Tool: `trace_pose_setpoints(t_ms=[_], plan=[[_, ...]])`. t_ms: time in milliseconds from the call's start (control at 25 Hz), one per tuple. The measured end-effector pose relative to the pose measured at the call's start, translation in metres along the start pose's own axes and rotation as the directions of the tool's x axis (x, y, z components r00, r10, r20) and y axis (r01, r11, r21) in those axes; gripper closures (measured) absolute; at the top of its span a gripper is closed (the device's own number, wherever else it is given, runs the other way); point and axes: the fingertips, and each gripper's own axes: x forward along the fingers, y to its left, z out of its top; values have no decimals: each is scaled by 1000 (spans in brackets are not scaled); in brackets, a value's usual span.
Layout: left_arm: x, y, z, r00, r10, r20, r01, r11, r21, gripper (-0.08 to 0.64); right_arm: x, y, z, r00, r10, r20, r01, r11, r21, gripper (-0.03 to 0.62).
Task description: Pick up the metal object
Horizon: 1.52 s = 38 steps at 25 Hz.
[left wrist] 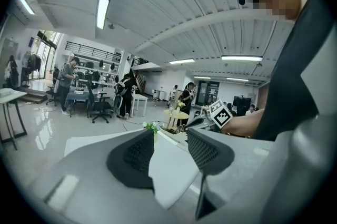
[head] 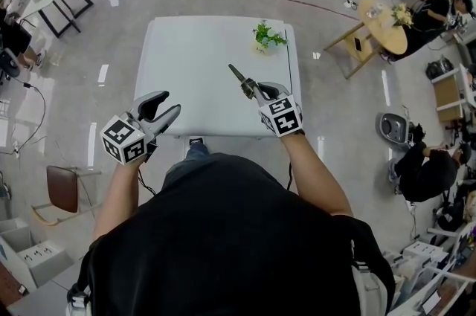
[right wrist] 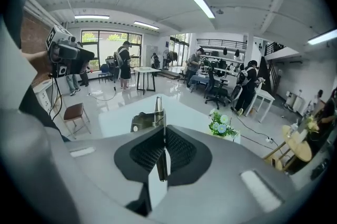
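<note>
The metal object (head: 239, 76), a slim steel tool with a flat wider part, is pinched between the jaws of my right gripper (head: 253, 89) and hangs above the white table (head: 193, 47), its tip pointing away and to the left. In the right gripper view the tool (right wrist: 157, 109) sticks out past the shut pads of the right gripper (right wrist: 164, 146). My left gripper (head: 165, 105) hovers at the table's front left corner, open with nothing in it. The left gripper view shows the left gripper (left wrist: 171, 149) with only table between its pads.
A small potted plant (head: 266, 36) stands at the table's far right. A brown chair (head: 63, 188) is on the floor to the left. A round wooden table (head: 383, 24) and seated people are off to the right. Cables lie on the floor beyond the table.
</note>
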Motion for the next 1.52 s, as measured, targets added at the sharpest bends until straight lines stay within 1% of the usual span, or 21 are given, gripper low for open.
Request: trace_pose_setpoints(t_ms=[160,360,600,1160,1520], plan=[[-2,-13,-3,1000,-5,-3,5,1000,2,365,-20,-1,6,999,-7,45,6,1000,26,555],[-4,-23,-3,1000,-2,7,2,1000,5,365,-41,-4,11,995,-16,94,9,997,81,555],[-4,-36,-3,1000,-11,11,11,1000,10,365,-59,-7,14,991,-18,130,1,991,131,555],[-10,-49,-7,1000,-18,15,17,1000,17,365,-81,1,13,985,-20,174,-12,984,180,555],[-18,-52,-10,999,-18,26,17,1000,15,365,-84,11,7,986,-15,167,-16,983,185,554]])
